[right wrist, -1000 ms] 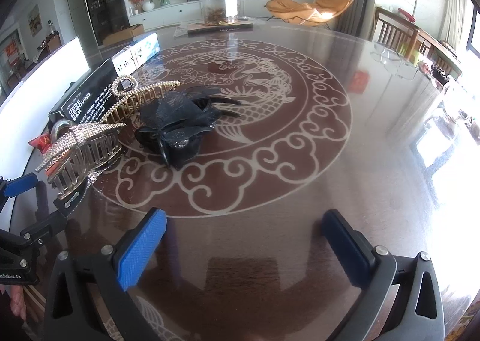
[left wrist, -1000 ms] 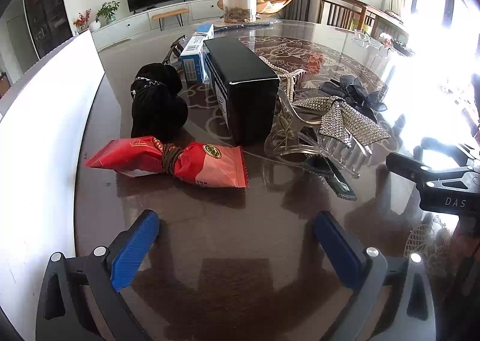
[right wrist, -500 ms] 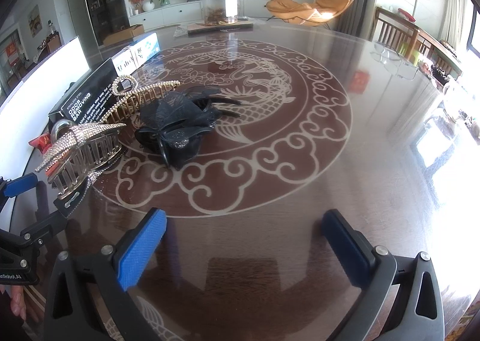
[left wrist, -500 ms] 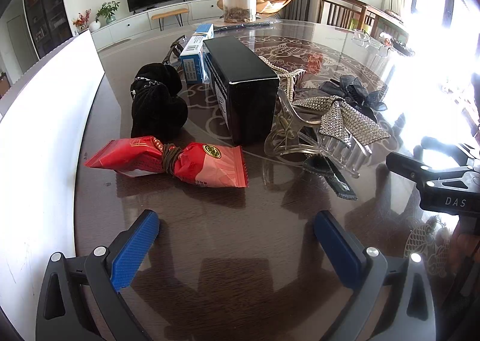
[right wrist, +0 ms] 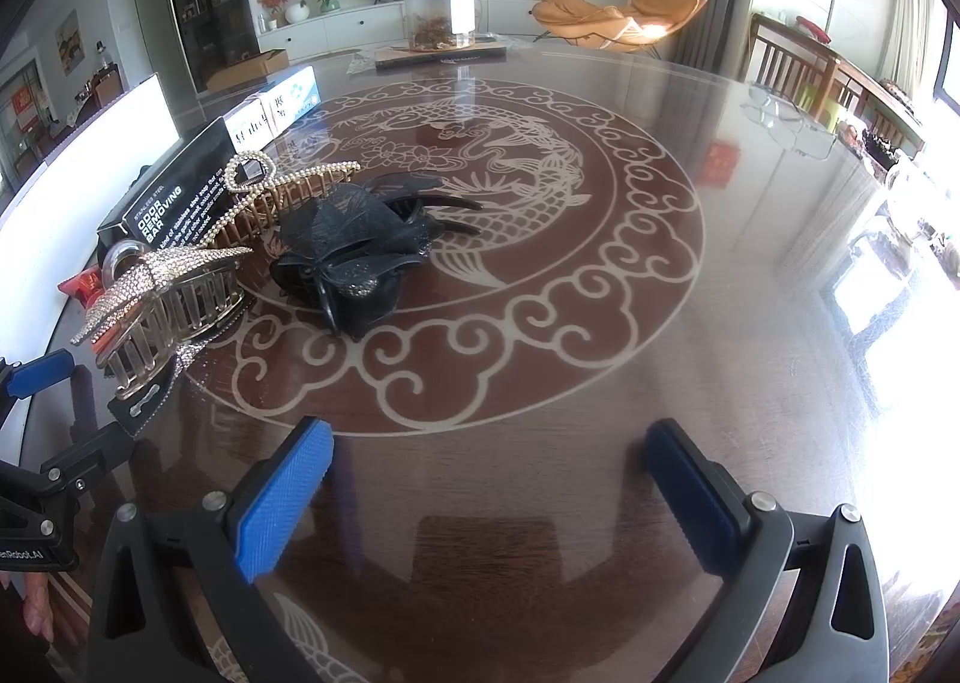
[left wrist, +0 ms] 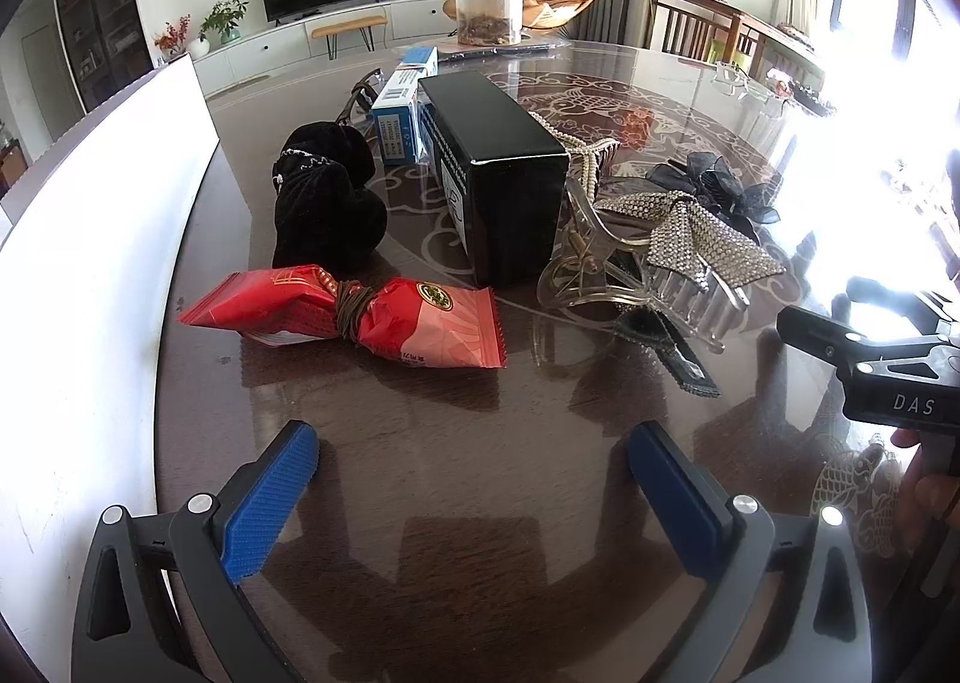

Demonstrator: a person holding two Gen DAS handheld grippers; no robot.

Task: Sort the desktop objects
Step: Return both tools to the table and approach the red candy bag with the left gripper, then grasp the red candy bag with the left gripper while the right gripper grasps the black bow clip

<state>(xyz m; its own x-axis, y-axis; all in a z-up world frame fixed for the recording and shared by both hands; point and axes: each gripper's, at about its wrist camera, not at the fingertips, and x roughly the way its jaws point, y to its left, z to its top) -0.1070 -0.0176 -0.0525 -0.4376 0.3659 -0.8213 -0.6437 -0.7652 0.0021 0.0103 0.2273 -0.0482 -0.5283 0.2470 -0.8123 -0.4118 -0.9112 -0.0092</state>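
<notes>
Glass-topped table [right wrist: 690, 323], round with a pale dragon pattern, carries one glossy black rectangular box [left wrist: 498, 173], one blue-and-white carton [left wrist: 399, 116], one black velvet pouch [left wrist: 327, 209], one crinkly red snack packet [left wrist: 360, 317] and three hair clips clustered right of the box: clear plastic with a rhinestone bow [left wrist: 660, 263], black gauze [right wrist: 354, 251], pearl-edged [right wrist: 282, 191]. Left gripper [left wrist: 474, 497] and right gripper [right wrist: 492, 479] hover near the table edge, blue ribbed pads spread wide, both empty.

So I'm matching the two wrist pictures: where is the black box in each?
Left wrist: black box stands centre, end-on, behind the red packet.
Right wrist: it lies at the far left, lettered side showing.
Shared landmark: the rhinestone hair claw beside it.
</notes>
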